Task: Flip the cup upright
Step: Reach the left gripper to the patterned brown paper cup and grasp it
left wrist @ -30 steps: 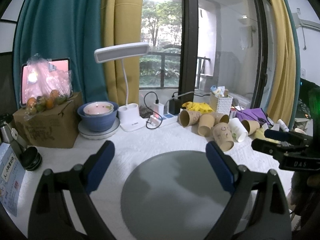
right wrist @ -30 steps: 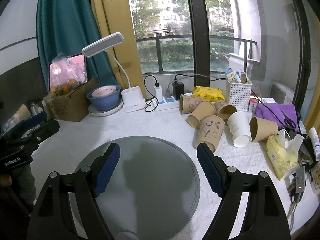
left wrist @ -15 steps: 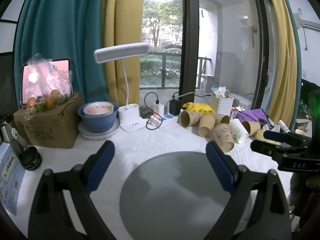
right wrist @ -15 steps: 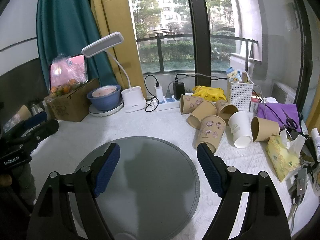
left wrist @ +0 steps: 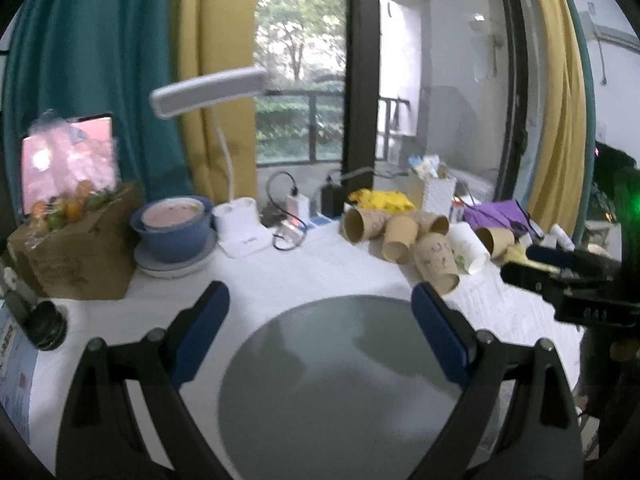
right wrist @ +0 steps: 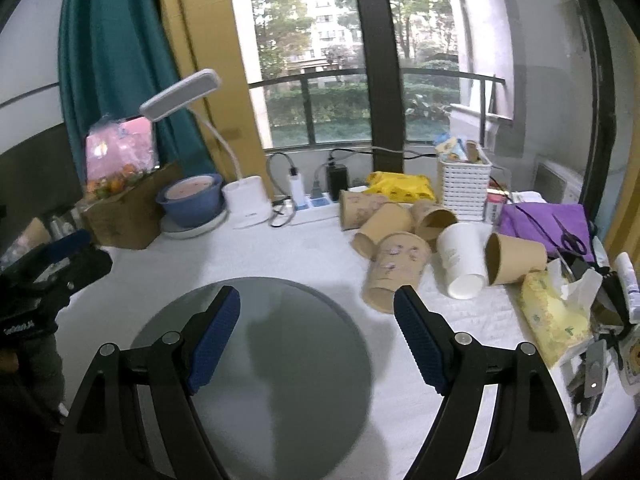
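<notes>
Several paper cups lie on their sides in a cluster at the back right of the white table. The nearest is a brown printed cup [right wrist: 394,270], also in the left wrist view [left wrist: 436,264], with a white cup [right wrist: 460,260] beside it. My right gripper [right wrist: 316,332] is open and empty over the grey round mat [right wrist: 260,360], its right fingertip close to the printed cup. My left gripper [left wrist: 320,324] is open and empty above the same mat [left wrist: 340,380]. Each gripper shows at the other view's edge.
A white desk lamp [right wrist: 244,200], a blue bowl on a plate [right wrist: 190,200] and a cardboard box with fruit [right wrist: 124,208] stand at the back left. A power strip [right wrist: 312,204], white basket [right wrist: 464,184], purple cloth with scissors [right wrist: 552,224] and tissue pack [right wrist: 556,316] crowd the right.
Both views have shifted: my right gripper has moved forward and right toward the cup cluster, and the left gripper has moved slightly. Both stay open and empty.
</notes>
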A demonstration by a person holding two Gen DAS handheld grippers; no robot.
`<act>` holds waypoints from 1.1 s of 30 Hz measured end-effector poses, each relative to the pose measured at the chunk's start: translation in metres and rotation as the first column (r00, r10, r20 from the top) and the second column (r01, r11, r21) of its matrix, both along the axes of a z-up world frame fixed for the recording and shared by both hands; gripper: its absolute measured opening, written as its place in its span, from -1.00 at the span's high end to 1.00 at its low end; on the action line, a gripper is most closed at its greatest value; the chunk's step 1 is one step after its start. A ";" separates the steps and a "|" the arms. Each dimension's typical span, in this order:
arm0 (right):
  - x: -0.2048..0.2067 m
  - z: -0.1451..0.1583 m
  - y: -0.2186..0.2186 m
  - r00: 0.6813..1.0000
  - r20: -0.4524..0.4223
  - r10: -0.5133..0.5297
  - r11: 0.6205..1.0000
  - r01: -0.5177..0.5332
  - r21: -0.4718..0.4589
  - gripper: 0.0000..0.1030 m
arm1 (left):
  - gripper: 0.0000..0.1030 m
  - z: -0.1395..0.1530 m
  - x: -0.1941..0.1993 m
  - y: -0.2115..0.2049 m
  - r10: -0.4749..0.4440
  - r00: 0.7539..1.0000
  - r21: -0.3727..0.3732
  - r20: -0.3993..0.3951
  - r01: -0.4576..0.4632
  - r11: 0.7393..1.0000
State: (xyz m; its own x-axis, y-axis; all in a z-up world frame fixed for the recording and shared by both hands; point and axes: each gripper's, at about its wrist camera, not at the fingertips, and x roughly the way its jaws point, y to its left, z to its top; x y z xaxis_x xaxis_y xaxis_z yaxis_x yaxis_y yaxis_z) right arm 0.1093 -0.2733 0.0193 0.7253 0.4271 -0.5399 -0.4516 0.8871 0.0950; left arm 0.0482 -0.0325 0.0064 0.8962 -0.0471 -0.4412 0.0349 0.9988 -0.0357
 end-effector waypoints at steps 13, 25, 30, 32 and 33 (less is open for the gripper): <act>0.059 -0.036 -0.058 0.990 -0.051 -0.131 0.991 0.131 0.008 -0.59 | -0.81 -0.029 0.078 -0.050 -0.085 0.981 0.006 -0.176 0.087 0.996; 0.110 -0.056 -0.098 0.985 -0.075 -0.157 0.987 0.158 0.011 -0.59 | -0.81 -0.055 0.150 -0.110 -0.164 0.946 -0.004 -0.279 0.170 0.985; 0.127 -0.059 -0.102 0.988 -0.074 -0.132 0.991 0.132 -0.007 -0.59 | -0.81 -0.067 0.182 -0.138 -0.202 0.930 -0.002 -0.306 0.211 0.977; 0.133 -0.061 -0.105 0.989 -0.069 -0.132 0.991 0.131 -0.024 -0.59 | -0.81 -0.071 0.195 -0.148 -0.215 0.924 -0.002 -0.317 0.226 0.974; 0.136 -0.062 -0.107 0.989 -0.069 -0.134 0.991 0.133 -0.026 -0.59 | -0.81 -0.074 0.201 -0.152 -0.224 0.919 -0.008 -0.325 0.235 0.972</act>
State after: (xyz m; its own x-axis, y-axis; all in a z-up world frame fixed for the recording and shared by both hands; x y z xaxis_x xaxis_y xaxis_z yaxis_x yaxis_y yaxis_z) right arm 0.2449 -0.3801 -0.0432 0.7347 0.3172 -0.5997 -0.3220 0.9411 0.1034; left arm 0.2497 -0.1850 -0.0674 0.6718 -0.2164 -0.7085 0.2549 0.9655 -0.0532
